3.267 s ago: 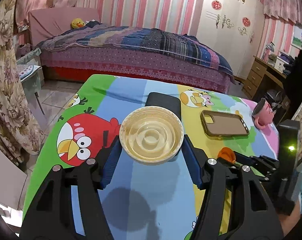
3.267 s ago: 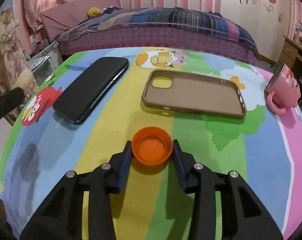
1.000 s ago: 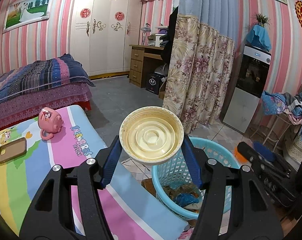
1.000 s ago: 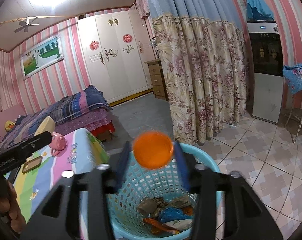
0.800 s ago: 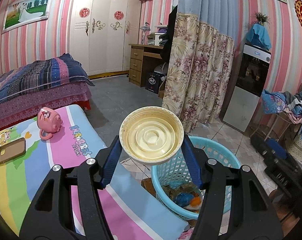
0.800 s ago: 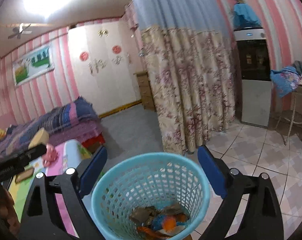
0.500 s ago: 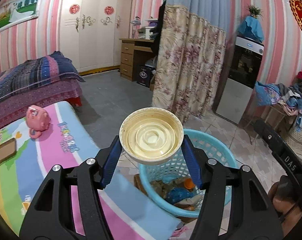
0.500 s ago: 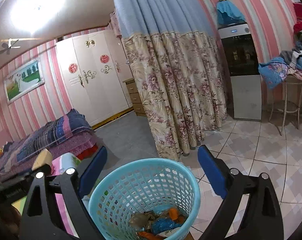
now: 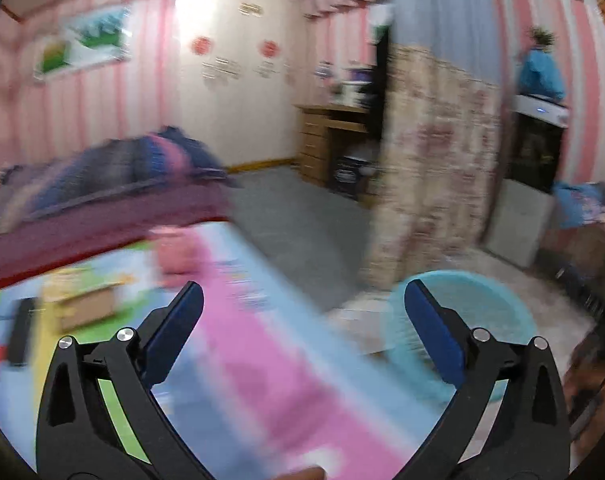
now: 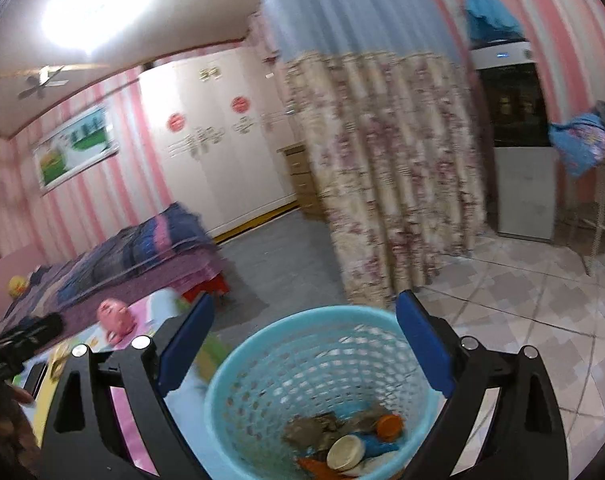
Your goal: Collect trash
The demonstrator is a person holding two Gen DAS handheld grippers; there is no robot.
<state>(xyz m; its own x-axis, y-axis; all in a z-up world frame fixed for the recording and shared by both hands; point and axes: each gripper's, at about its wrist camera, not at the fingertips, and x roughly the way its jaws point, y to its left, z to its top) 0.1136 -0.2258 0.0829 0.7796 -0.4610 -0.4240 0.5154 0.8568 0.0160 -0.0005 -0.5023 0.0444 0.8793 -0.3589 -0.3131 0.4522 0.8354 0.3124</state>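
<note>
My left gripper (image 9: 302,296) is opening its jaws wide, and nothing is between them; its view is blurred by motion. The turquoise mesh basket (image 9: 466,312) stands low on the floor to its right, past the table edge. In the right wrist view the basket (image 10: 262,364) sits right below my right gripper (image 10: 304,304), which is open and holds nothing. Inside the basket lie a cream round lid (image 10: 344,458), an orange cap (image 10: 390,426) and several crumpled scraps. The left gripper (image 10: 18,344) shows as a dark bar at the far left.
A table with a cartoon cloth (image 9: 262,360) carries a pink mug (image 10: 114,316), a tan phone case (image 9: 86,308) and a black phone (image 9: 20,332). A floral curtain (image 10: 382,184), a bed (image 10: 142,248) and a water dispenser (image 10: 518,160) stand around the floor.
My left gripper has let go of the cream lid, which now lies in the basket, and its view has swung left toward the table. The right gripper has stayed open over the basket.
</note>
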